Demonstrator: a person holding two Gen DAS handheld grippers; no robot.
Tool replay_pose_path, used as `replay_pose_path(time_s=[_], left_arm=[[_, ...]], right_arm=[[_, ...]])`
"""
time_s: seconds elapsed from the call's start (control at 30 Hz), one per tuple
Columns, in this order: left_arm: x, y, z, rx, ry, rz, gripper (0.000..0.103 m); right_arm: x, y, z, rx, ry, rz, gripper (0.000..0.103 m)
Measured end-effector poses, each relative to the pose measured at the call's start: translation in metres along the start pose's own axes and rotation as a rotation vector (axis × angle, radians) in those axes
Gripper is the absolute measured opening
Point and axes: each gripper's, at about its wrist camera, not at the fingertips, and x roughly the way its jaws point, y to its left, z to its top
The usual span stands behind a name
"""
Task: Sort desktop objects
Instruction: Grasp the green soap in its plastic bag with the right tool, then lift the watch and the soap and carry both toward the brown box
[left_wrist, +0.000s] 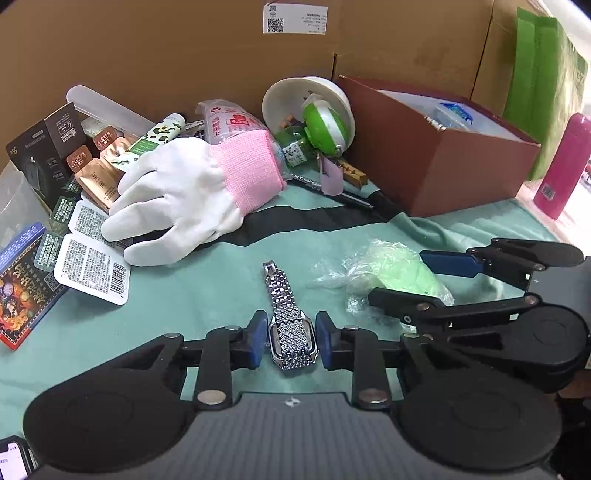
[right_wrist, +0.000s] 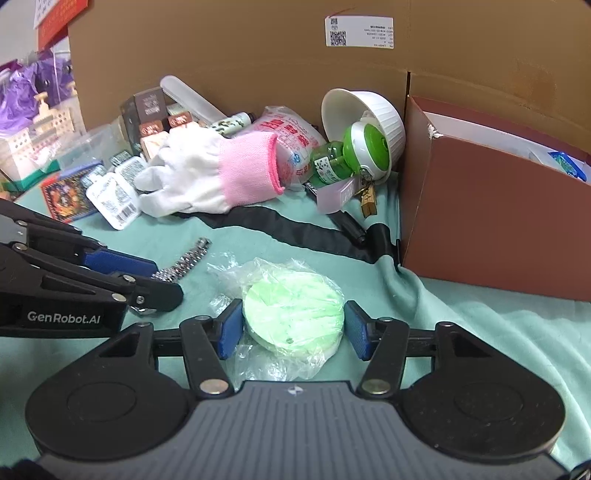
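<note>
Glossy metal watch (left_wrist: 291, 334) — matt cloth (left_wrist: 192, 306)

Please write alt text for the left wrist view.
The left claw straddles a silver watch on green cloth, pads beside it. The right claw flanks a bagged green disc; a white glove and clutter lie behind.

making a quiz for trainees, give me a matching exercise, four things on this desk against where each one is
1. silver metal watch
2. round pale green disc in clear plastic wrap
3. white fabric glove with pink cuff
4. white ribbed bowl

a. tipped on its side by the cardboard wall
b. between the right tool's pads
c. draped over the packets
d. between the left tool's pads

Pairs: 1-d, 2-b, 3-c, 4-a
</note>
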Motion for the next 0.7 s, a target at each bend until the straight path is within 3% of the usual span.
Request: replay_pose_path(time_s=[0.23,0.27,0.33,0.37,0.4,0.5,0.6,0.63,0.67,0.7], left_arm=[[-0.027,-0.006,0.013,-0.035,-0.056,-0.077,0.028],[-0.032,-0.007,0.016,-0.035,-0.069,-0.089,0.013],[-0.041,-0.01,0.024,-0.034,-0.094,-0.104,0.013],[-0.045,-0.012,0.027,-0.028,-0.111,-0.108,0.0],[-0.05,-0.015,0.031,-0.015,-0.128,-0.11,0.0],[-0.059,-0.02,0.039,0.024,-0.166,-0.088,0.0],[-0.054,-0.026,0.032,0.093,-0.145,-0.023,0.0],[-0.049,-0.028,0.027,0.112,-0.117,-0.023,0.014],[-0.041,-0.03,0.02,0.127,-0.078,-0.029,0.037],[-0.034,-0.03,0.012,0.138,-0.045,-0.035,0.045]], right_arm=[[-0.035,-0.006,0.011,0.008,-0.103,-0.012,0.057],[-0.04,-0.007,0.014,0.008,-0.12,-0.015,0.057],[-0.051,-0.01,0.018,0.008,-0.152,-0.023,0.057],[-0.056,-0.011,0.019,0.009,-0.167,-0.027,0.057],[-0.06,-0.013,0.021,0.01,-0.182,-0.031,0.057],[-0.07,-0.019,0.024,0.016,-0.211,-0.045,0.057],[-0.074,-0.023,0.021,0.019,-0.212,-0.048,0.057],[-0.074,-0.024,0.018,0.02,-0.206,-0.047,0.057],[-0.072,-0.024,0.016,0.025,-0.197,-0.047,0.057],[-0.07,-0.025,0.015,0.031,-0.189,-0.047,0.057]])
